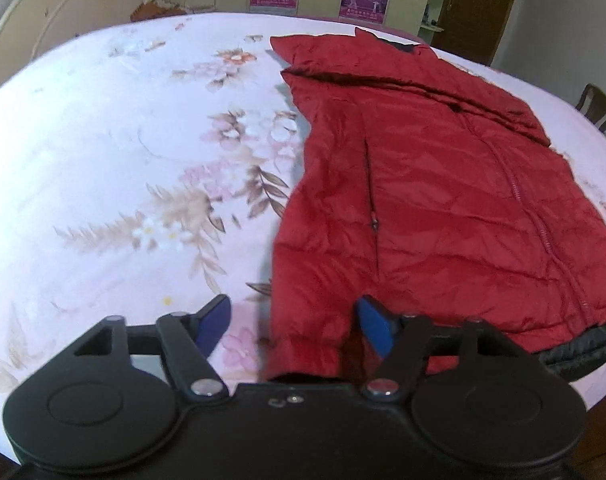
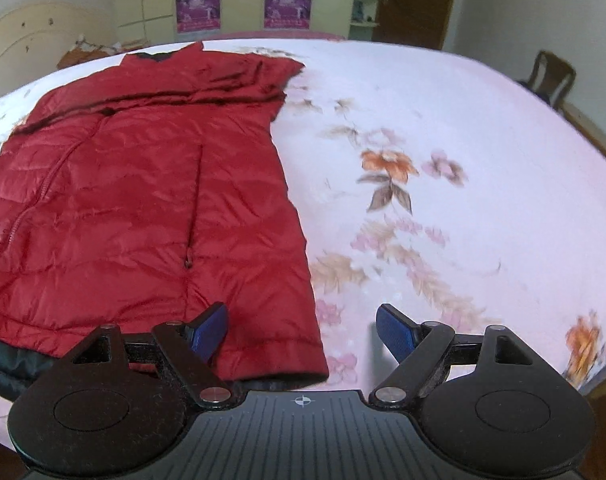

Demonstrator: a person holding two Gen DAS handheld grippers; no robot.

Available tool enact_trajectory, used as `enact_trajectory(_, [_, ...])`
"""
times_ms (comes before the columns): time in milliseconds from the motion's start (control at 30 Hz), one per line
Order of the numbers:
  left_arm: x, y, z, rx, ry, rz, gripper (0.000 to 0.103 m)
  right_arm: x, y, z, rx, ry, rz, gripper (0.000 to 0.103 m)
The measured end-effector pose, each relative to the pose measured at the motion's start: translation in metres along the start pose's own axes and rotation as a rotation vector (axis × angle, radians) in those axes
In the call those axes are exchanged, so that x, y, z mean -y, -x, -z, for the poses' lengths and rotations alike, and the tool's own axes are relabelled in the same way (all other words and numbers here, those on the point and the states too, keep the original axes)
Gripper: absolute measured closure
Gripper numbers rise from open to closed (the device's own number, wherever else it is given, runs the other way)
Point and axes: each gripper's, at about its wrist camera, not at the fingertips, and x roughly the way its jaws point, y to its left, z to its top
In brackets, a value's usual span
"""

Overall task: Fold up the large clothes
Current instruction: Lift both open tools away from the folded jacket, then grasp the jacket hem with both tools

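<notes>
1. My left gripper [image 1: 293,326] has its blue-padded jaws spread, with nothing pinched. The near left corner of the red quilted puffer jacket [image 1: 435,200] lies between them, its hem edge [image 1: 303,364] just under the gap. I judge that the pads do not yet press on the cloth.

2. My right gripper [image 2: 301,330] also stands spread and holds nothing. Its left pad sits over the jacket's near right corner [image 2: 287,344]; its right pad is over bare sheet.

3. The jacket lies flat and zipped, front up, on the pale pink floral bedsheet [image 1: 123,160]. Its collar [image 1: 399,44] points away from me. The sleeves look already laid across the chest near the shoulders [image 2: 207,88].

4. The step in hand, as I read it, is taking both hem corners to fold the bottom up toward the collar.

5. To do it well, I would bring each gripper low enough for the lower finger to slide under the hem. I would catch both layers, the red shell and the dark lining [image 1: 579,356] showing at the bottom edge.

6. I would close both grippers at matching spots, so the fold line runs straight across.

7. The padded fabric is slippery and springy, so a shallow pinch could slide off. A deeper bite at the stitched hem band should hold better.

8. I would lift only a little, keeping the folded sleeves undisturbed.
</notes>
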Motion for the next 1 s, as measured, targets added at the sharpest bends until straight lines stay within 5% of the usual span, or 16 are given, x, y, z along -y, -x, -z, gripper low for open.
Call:
enact_trajectory(167, [0.003, 0.0, 0.001, -0.012, 0.005, 0.063, 0.069, 0.007, 0.001, 0.004, -0.011, -0.059, -0.045, 0.029])
enact_trajectory(233, [0.005, 0.0, 0.002, -0.017, 0.003, 0.083, 0.08, 0.007, 0.002, 0.002, -0.018, -0.075, -0.088, 0.053])
enact_trajectory(367, [0.006, -0.001, 0.001, -0.022, 0.011, 0.105, 0.087, 0.002, 0.002, -0.001, -0.038, -0.081, -0.131, 0.072])
enact_trajectory(433, [0.006, 0.001, 0.0, -0.018, 0.021, 0.119, 0.094, -0.001, 0.003, -0.001, -0.046, -0.084, -0.161, 0.093])
enact_trajectory(1000, [0.014, 0.043, -0.042, 0.187, 0.037, 0.193, 0.097, -0.014, 0.046, -0.048, 0.171, -0.041, -0.151, 0.095])
